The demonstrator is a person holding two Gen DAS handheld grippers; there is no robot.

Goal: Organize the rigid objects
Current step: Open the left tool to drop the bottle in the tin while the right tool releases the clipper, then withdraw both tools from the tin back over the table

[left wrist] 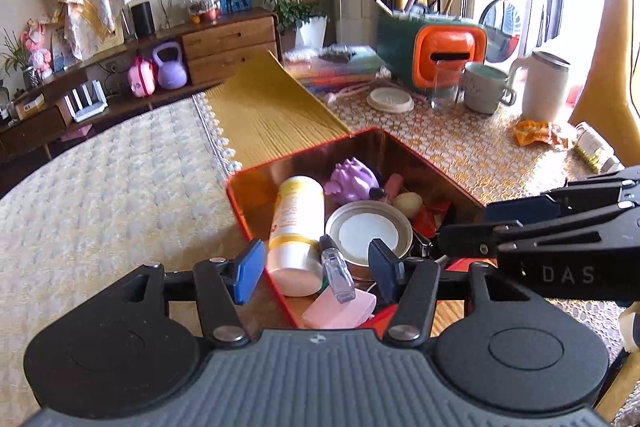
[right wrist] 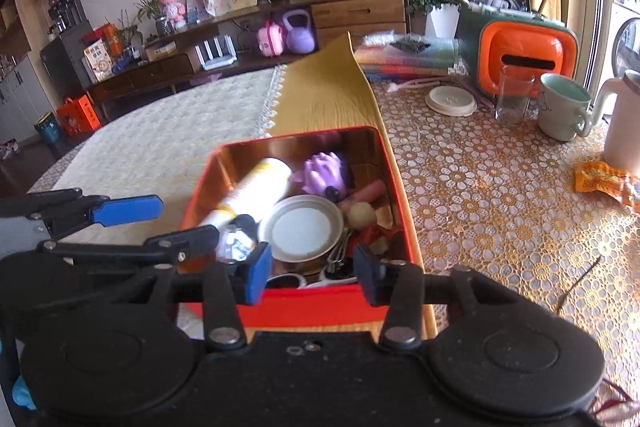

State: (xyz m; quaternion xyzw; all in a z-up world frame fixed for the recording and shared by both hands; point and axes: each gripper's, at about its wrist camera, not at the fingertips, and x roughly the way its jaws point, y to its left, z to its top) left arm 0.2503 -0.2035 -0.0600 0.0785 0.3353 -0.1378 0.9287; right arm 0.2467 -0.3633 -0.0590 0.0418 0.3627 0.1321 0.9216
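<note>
Left claw (left wrist: 316, 269) released, pads apart above near corner of tin (left wrist: 236, 183); nothing gripped. Right claw (right wrist: 310, 273) likewise released, poised over near wall of the tin (right wrist: 312, 307); nothing pressed between pads. Right claw (left wrist: 472, 223) also seen entering from right in left view; left claw (right wrist: 160, 219) entering from left in right view.

Tin stood on tabletop (left wrist: 460, 147), partly on yellow mat (left wrist: 264, 107). Held inside: clear vial (left wrist: 338, 273) and pink case (left wrist: 344, 311) nearest, white bottle (left wrist: 296, 227) lying on its side along left wall, round lid (left wrist: 368, 233) beside it, purple toy (left wrist: 352, 179) toward far wall, pale ball (left wrist: 408, 203) and pink stick (left wrist: 394, 183) right of toy.

Beyond tin, well apart: flat lid (left wrist: 390, 99), glass (left wrist: 446, 87), mug (left wrist: 486, 87), white jug (left wrist: 544, 87), orange box (left wrist: 448, 57). Orange wrapper (left wrist: 538, 133) lay at right.
</note>
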